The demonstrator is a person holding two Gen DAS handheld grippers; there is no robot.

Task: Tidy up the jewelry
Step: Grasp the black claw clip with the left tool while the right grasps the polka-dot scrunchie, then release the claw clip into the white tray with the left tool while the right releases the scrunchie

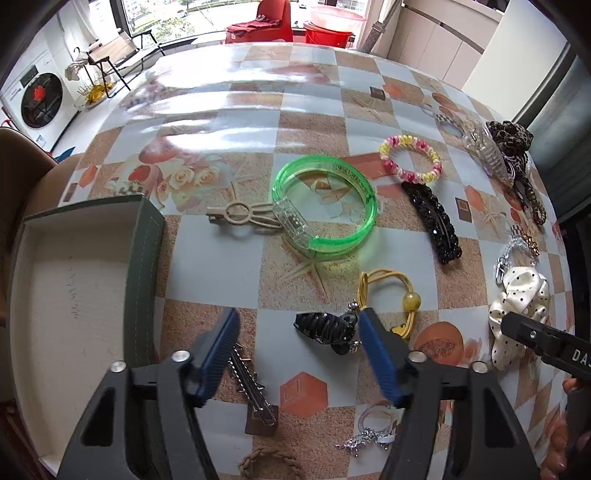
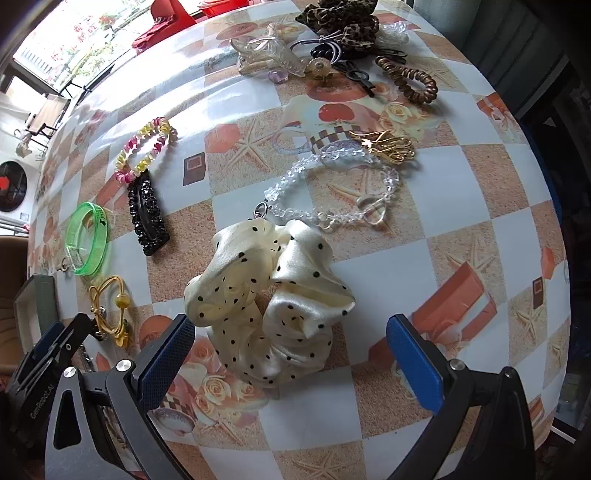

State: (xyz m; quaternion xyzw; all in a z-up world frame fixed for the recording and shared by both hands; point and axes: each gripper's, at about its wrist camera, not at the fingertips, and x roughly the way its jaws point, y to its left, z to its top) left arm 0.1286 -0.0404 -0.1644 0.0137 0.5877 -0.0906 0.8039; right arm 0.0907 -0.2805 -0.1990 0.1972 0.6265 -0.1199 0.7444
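Observation:
My left gripper [image 1: 297, 325] is open above the table, with a black claw clip [image 1: 325, 328] lying between its fingers. An open green box [image 1: 74, 288] with a pale empty inside sits at the left. A green bangle [image 1: 325, 206], a beige clip [image 1: 240, 218], a black beaded barrette [image 1: 434, 221] and a yellow hair tie [image 1: 391, 299] lie ahead. My right gripper [image 2: 291, 339] is open and straddles a cream polka-dot scrunchie [image 2: 269, 299]. A clear bead bracelet [image 2: 332, 199] lies just beyond the scrunchie.
A silver toothed clip [image 1: 251, 391], a braided tie [image 1: 269, 461] and a small sparkly piece [image 1: 365, 439] lie near the left gripper. A pink-yellow bracelet [image 2: 146, 147], a gold clip [image 2: 388, 144], a brown coil tie [image 2: 410, 79], a clear claw clip [image 2: 266, 55] and a leopard scrunchie [image 2: 343, 26] lie farther back.

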